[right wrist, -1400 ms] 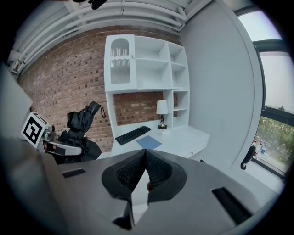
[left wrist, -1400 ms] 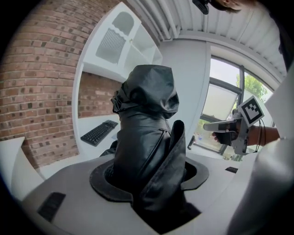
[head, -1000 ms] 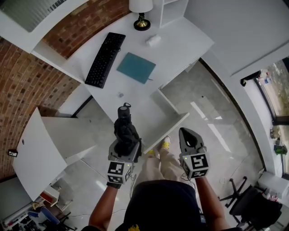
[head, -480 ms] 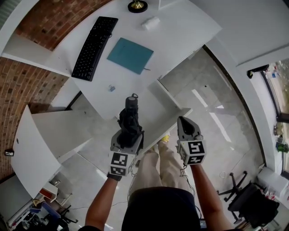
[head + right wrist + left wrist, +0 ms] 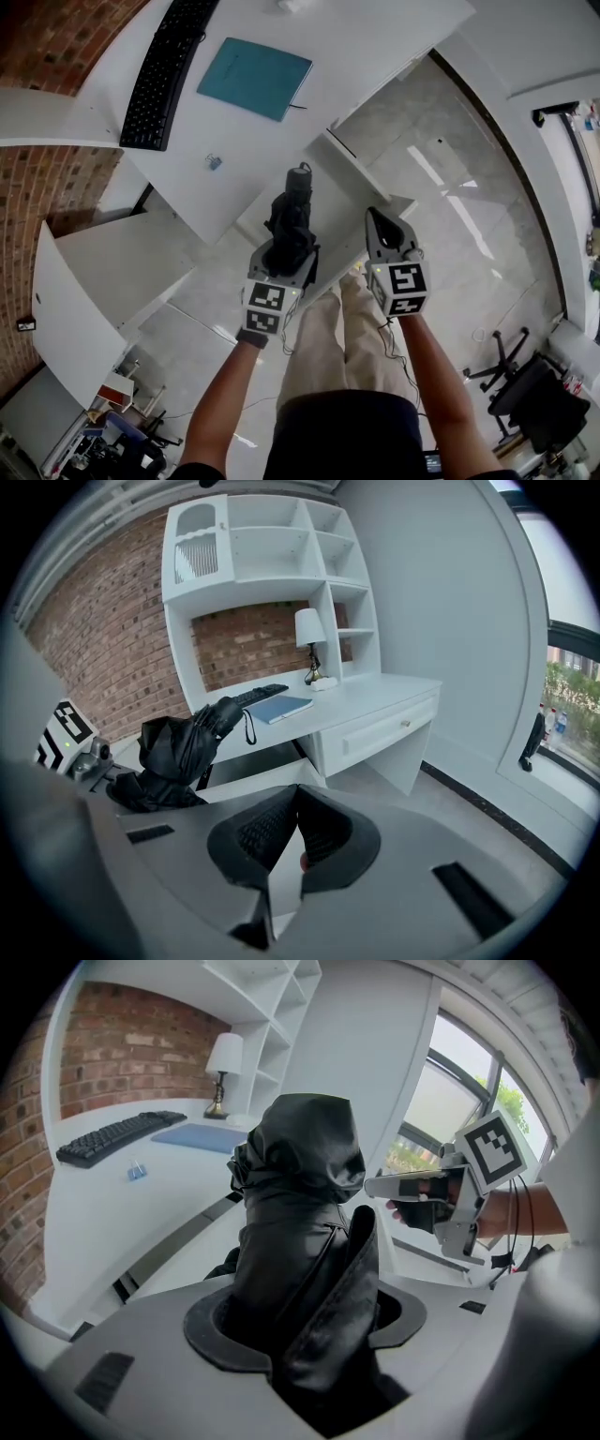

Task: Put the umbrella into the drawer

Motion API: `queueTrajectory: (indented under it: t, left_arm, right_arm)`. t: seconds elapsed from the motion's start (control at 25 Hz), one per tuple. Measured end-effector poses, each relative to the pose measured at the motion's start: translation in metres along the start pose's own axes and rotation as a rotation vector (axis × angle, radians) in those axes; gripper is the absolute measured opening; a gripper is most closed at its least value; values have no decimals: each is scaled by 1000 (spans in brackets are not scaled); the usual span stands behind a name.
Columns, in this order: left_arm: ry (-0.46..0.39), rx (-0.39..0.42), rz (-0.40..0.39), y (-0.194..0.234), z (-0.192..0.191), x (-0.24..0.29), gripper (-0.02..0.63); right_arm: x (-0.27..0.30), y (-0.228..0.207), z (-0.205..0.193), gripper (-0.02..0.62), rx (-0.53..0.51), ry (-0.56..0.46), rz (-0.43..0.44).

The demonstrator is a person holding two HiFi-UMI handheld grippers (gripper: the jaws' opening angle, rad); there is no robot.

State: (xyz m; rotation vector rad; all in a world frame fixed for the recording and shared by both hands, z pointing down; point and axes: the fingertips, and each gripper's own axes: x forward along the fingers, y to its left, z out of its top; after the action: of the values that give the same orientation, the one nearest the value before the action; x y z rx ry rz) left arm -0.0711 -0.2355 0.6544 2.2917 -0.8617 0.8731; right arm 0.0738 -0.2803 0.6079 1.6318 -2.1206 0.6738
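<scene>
Filling the upper half of the head view, a white counter [image 5: 375, 37] carries a black keyboard [image 5: 161, 75] at upper left and a blue pad [image 5: 253, 77] beside it. Below its edge, at frame centre, the drawer [image 5: 349, 169] stands pulled open. A folded black umbrella [image 5: 291, 225] is held in the air over that drawer, not inside it, with its strapped handle pointing up-frame toward the counter. The left gripper [image 5: 284, 255] has its fingers clenched around the umbrella's bundled fabric. Just right of it, the right gripper [image 5: 379, 218] hangs with its fingers pressed together on nothing. A small blue clip [image 5: 215, 162] lies on the counter near its lower edge.
</scene>
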Motion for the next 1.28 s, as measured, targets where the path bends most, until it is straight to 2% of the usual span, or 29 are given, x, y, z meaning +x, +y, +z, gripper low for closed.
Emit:
queueTrajectory:
  t: [0.2, 0.4, 0.52, 0.64, 0.96, 1.28]
  left_arm:
    - [73, -27, -44, 5, -14, 28, 268]
    - [161, 25, -64, 16, -26, 55, 268]
    - [193, -19, -95, 18, -36, 75, 268]
    - [212, -74, -89, 24, -46, 92, 268]
    - [318, -65, -86, 26, -75, 119, 268]
    - [307, -63, -92, 26, -77, 148, 272]
  right_arm:
    - [-3, 3, -20, 0, 36, 35, 13]
    - [-18, 14, -26, 0, 46, 52, 45]
    - [-24, 16, -29, 1, 56, 48, 48]
    - [-29, 16, -36, 0, 77, 52, 37]
    - [-33, 12, -56, 1, 91, 78, 17]
    - [-34, 13, -73, 0, 98, 103, 12]
